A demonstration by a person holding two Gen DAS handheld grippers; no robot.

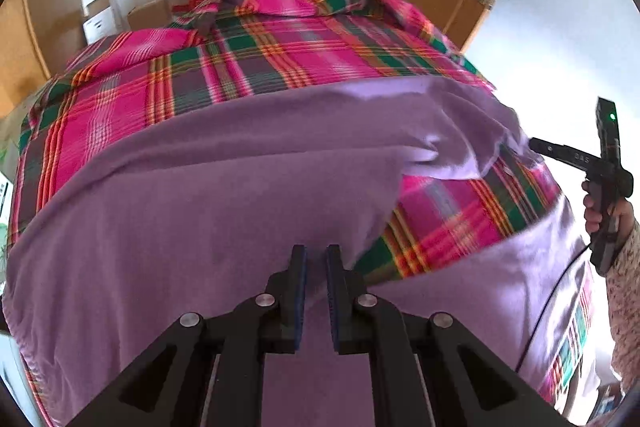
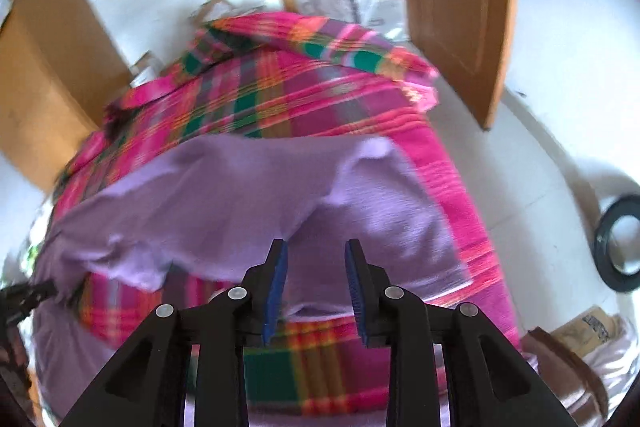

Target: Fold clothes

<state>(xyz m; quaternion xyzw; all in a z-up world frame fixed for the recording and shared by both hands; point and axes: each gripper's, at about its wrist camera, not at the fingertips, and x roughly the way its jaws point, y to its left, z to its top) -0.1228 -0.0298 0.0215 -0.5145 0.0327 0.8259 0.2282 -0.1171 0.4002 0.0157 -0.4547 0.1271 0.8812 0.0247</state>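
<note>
The purple garment (image 1: 208, 187) lies spread on the plaid bedcover (image 1: 256, 59), one edge already lifted and turned over ahead of the left gripper (image 1: 317, 291). Its fingers stand narrow, a thin gap between the pads, with cloth beneath them; whether they pinch it I cannot tell. The right gripper (image 2: 316, 287) has its fingers wider apart, with the garment's folded corner (image 2: 372, 151) beyond the tips. To fold cleanly, I judge both should grip matching edge corners and carry them across level, keeping the cloth taut between them.

Garment (image 1: 200, 195) lies spread on bedcover (image 1: 280, 59), boxes (image 1: 120, 15) behind.
</note>
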